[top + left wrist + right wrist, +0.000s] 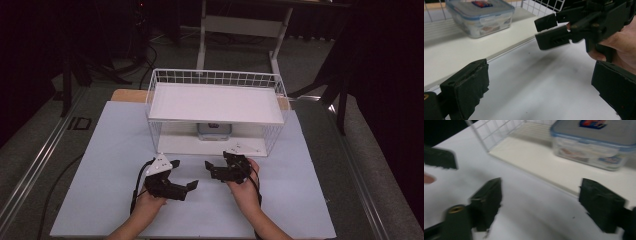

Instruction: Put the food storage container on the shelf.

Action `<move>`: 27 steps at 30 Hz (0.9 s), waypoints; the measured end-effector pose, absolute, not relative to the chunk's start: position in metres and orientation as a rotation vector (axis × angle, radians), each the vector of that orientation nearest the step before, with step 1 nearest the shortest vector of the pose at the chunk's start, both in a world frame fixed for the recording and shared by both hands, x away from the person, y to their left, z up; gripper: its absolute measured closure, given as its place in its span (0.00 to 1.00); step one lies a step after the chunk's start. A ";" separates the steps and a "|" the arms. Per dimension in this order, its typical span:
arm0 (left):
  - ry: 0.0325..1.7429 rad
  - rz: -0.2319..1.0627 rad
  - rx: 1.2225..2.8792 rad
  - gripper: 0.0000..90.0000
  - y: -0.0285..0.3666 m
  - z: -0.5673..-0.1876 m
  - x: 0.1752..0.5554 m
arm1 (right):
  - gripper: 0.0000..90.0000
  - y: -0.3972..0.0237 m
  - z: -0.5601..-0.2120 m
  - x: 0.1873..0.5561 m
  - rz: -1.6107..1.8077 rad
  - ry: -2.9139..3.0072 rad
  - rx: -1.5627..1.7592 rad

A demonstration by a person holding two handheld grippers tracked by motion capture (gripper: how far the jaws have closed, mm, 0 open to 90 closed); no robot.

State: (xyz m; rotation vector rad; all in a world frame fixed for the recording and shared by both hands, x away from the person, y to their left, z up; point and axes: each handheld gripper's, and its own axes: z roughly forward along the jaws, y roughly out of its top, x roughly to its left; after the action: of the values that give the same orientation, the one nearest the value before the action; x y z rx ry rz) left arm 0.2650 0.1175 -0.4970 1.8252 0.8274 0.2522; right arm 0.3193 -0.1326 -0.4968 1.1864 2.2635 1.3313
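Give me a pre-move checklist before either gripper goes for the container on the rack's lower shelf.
1. Right gripper empty, jaws wide: ok.
2. Left gripper empty, jaws apart: ok.
3. Container upright on the lower shelf, lid on: ok.
4. Lid latches all clipped down: cannot tell.
5. Nothing on the table between the grippers and the wire rack: ok.
6. Headroom under the upper shelf for a gripper to reach the container: cannot tell.
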 end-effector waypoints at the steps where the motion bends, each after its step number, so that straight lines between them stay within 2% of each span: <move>1: 0.821 0.250 1.821 0.03 0.118 -0.496 0.264 | 0.20 -0.134 -0.496 0.318 1.326 2.271 1.186; 4: 0.813 0.261 1.833 0.03 0.121 -0.494 0.263 | 0.16 -0.139 -0.493 0.312 1.333 2.273 1.169; 21: 0.763 0.229 1.827 0.03 0.150 -0.487 0.250 | 0.16 -0.182 -0.485 0.290 1.357 2.242 1.123; 27: 0.806 0.225 1.821 0.03 0.160 -0.492 0.246 | 0.16 -0.197 -0.484 0.276 1.366 2.248 1.121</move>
State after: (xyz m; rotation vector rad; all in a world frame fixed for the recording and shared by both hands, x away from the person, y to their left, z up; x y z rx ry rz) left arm 0.2459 0.1604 -0.4917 1.8206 0.8058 0.2249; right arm 0.2758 -0.1965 -0.4836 1.1208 2.2484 1.3657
